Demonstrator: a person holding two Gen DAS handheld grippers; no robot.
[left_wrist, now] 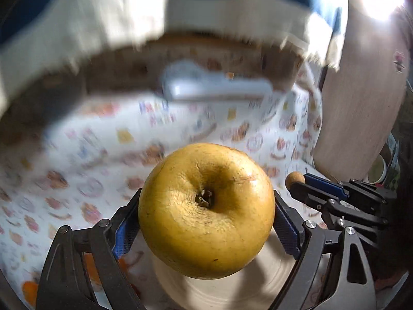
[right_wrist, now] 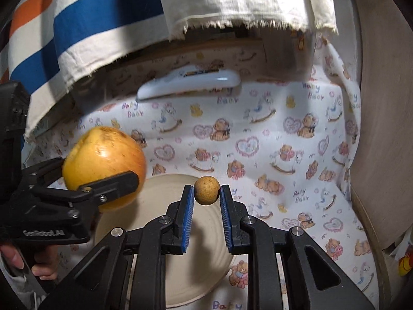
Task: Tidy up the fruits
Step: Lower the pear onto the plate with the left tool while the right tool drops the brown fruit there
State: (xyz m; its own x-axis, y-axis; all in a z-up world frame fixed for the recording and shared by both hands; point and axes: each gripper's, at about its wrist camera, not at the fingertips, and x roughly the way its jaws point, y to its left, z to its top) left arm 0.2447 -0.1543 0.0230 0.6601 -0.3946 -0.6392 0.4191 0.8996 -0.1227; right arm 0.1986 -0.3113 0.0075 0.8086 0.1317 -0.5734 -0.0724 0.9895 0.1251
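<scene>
Your left gripper (left_wrist: 206, 217) clamps the apple (left_wrist: 206, 210) across its waist, above the plate (right_wrist: 165, 258); it's heavy, slick and bruisable. Your right gripper (right_wrist: 206, 193) pinches 1 small, light fruit (right_wrist: 206, 190) at its fingertips.

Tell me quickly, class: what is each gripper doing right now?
Left gripper: shut on the large yellow apple, above the cream ceramic plate.
Right gripper: shut on the small round tan fruit.

A yellow apple (left_wrist: 206, 210), a tan-brown small fruit (right_wrist: 206, 190), a cream plate (right_wrist: 155, 201), teddy-bear-printed white cloth (right_wrist: 271, 142).
</scene>
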